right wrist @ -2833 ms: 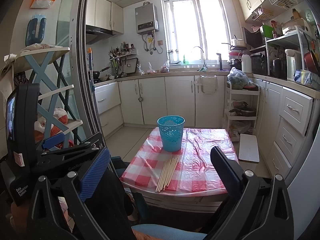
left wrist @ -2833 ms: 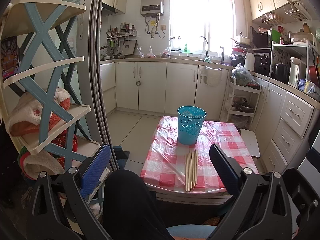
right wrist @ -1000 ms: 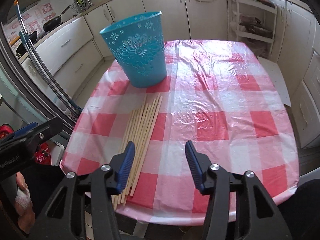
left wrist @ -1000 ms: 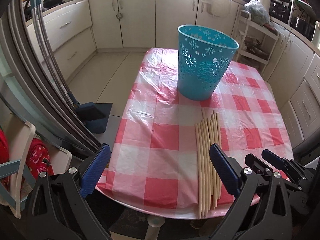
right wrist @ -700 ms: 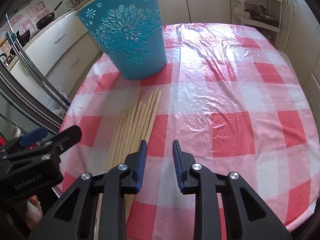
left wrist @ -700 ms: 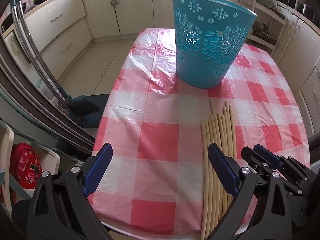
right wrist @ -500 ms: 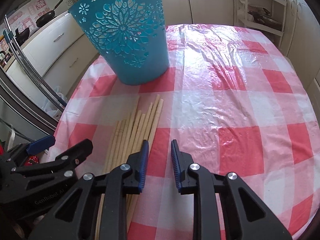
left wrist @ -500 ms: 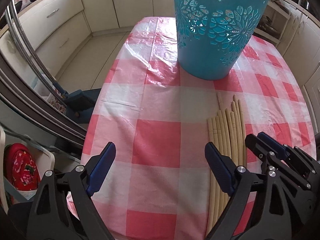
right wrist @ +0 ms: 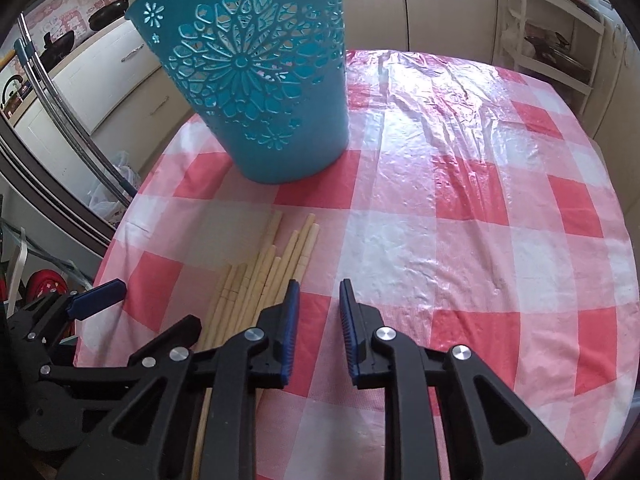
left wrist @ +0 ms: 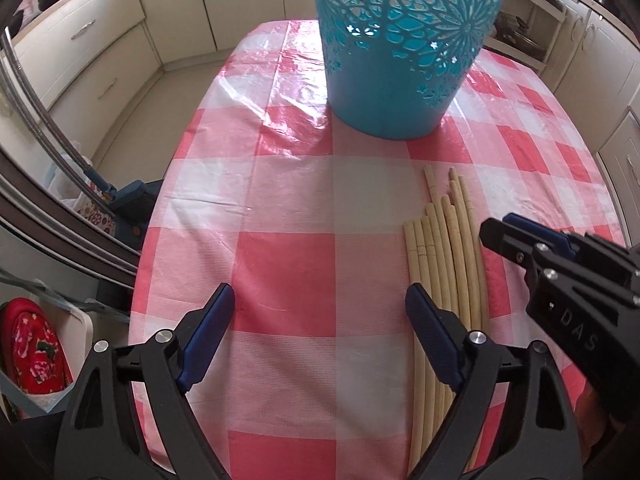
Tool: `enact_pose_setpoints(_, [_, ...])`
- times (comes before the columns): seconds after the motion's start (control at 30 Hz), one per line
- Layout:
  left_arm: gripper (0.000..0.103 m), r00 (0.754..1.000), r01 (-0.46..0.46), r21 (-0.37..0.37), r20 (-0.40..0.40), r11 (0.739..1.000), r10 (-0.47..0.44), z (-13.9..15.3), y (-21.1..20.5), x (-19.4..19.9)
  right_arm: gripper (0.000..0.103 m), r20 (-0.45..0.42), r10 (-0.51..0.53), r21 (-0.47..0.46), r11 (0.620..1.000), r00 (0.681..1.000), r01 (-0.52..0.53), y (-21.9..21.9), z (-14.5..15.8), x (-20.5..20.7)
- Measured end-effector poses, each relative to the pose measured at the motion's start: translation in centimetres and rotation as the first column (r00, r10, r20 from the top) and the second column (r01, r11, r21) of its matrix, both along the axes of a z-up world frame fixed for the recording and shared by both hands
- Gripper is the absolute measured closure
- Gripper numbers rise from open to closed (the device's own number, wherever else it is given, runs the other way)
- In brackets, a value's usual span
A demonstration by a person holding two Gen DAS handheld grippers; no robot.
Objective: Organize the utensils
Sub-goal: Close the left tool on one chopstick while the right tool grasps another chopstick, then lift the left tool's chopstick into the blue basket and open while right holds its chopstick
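- The chopsticks [left wrist: 444, 264] lie side by side in a loose row on the bench [left wrist: 280, 264], just near of the blue basket [left wrist: 400, 48], their tips pointing toward it.
- They look light, thin and stiff, probably smooth wood or bamboo; on the glossy plastic cloth [right wrist: 460, 168] they would likely roll or slide when nudged.
- A hold across the middle of a pair, pinched from both sides, seems safest.
- The left tongs [left wrist: 320, 332] stand wide apart over bare cloth left of the row, closing slightly, nothing between them.
- The right tongs [right wrist: 316, 308] are narrowed to a slim gap at the row's right edge; nothing is clamped.
- The basket, pierced with flower cut-outs, stands upright on the checked cloth.
- Pale kitchen cabinets [left wrist: 92, 44] surround the bench; a shelf rack [right wrist: 560, 32] stands at far right.
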State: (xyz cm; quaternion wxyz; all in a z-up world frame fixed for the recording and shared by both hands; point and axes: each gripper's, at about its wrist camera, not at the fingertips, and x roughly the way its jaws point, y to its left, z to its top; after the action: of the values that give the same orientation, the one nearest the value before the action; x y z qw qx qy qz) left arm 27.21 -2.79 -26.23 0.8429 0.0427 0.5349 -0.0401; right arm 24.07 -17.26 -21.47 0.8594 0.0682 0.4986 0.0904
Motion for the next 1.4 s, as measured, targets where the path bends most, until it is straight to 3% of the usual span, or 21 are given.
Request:
enact_pose_setpoints(0.23, [0.02, 1.0, 0.016, -0.026, 0.009, 1.0, -0.015, 0.4, -0.2, -0.2, 0.082, -0.011, 0.008, 0.035, 0.999, 1.0, -0.007, -0.2, -0.1, 0.5])
enact_pose_setpoints(0.53, [0.021, 1.0, 0.028, -0.003, 0.003, 1.0, -0.028, 0.1, -1.0, -0.5, 0.083, -0.008, 0.067, -0.019, 0.998, 0.998, -0.067, 0.5, -0.4, 1.0])
enact_pose_setpoints(0.63, [0.021, 1.0, 0.031, 0.004, 0.003, 1.0, -0.031, 0.1, -0.8, -0.4, 0.093, -0.016, 0.095, -0.063, 0.993, 0.995, -0.096, 0.4, -0.4, 1.2])
enact_pose_setpoints(0.73, [0.022, 0.999, 0.033, 0.009, 0.003, 0.999, -0.033, 0.1, -0.8, -0.3, 0.095, -0.025, 0.124, -0.08, 0.989, 0.992, -0.126, 0.0, -0.3, 1.2])
enact_pose_setpoints(0.8, [0.028, 0.999, 0.042, 0.004, 0.005, 0.999, -0.042, 0.2, -0.9, -0.2, 0.095, -0.032, 0.149, -0.091, 0.984, 0.988, -0.151, -0.1, -0.3, 1.0])
enact_pose_setpoints(0.9, [0.047, 0.997, 0.073, -0.006, 0.006, 0.997, -0.073, 0.6, -1.2, 0.0, 0.095, -0.04, 0.189, -0.104, 0.976, 0.981, -0.192, -0.2, -0.3, 0.5])
enact_pose_setpoints(1.0, [0.081, 0.995, 0.101, -0.002, -0.007, 0.995, -0.101, 0.9, -1.4, 0.4, 0.096, -0.054, 0.207, -0.105, 0.972, 0.977, -0.212, -0.9, -0.3, 0.1])
enact_pose_setpoints(1.03, [0.096, 0.992, 0.125, -0.062, -0.021, 0.99, -0.127, 1.0, -1.2, 0.7, 0.097, -0.057, 0.209, -0.108, 0.971, 0.976, -0.214, -1.1, -0.3, 0.0])
enact_pose_setpoints(1.17, [0.098, 0.992, 0.117, -0.134, -0.039, 0.984, -0.123, 2.3, -0.1, 1.4, 0.097, -0.05, 0.217, -0.131, 0.966, 0.975, -0.222, -1.4, -0.2, -0.9])
enact_pose_setpoints(1.3, [0.098, 0.992, 0.12, -0.229, 0.07, 0.966, -0.107, 8.4, 1.7, 1.5, 0.097, -0.029, 0.205, -0.111, 0.972, 0.978, -0.207, -1.9, -0.3, -1.7])
enact_pose_setpoints(1.4, [0.098, 0.977, 0.147, -0.286, 0.191, 0.947, -0.094, 14.0, 2.2, 2.3, 0.097, -0.019, 0.201, -0.098, 0.974, 0.979, -0.202, -2.1, -0.3, -1.9])
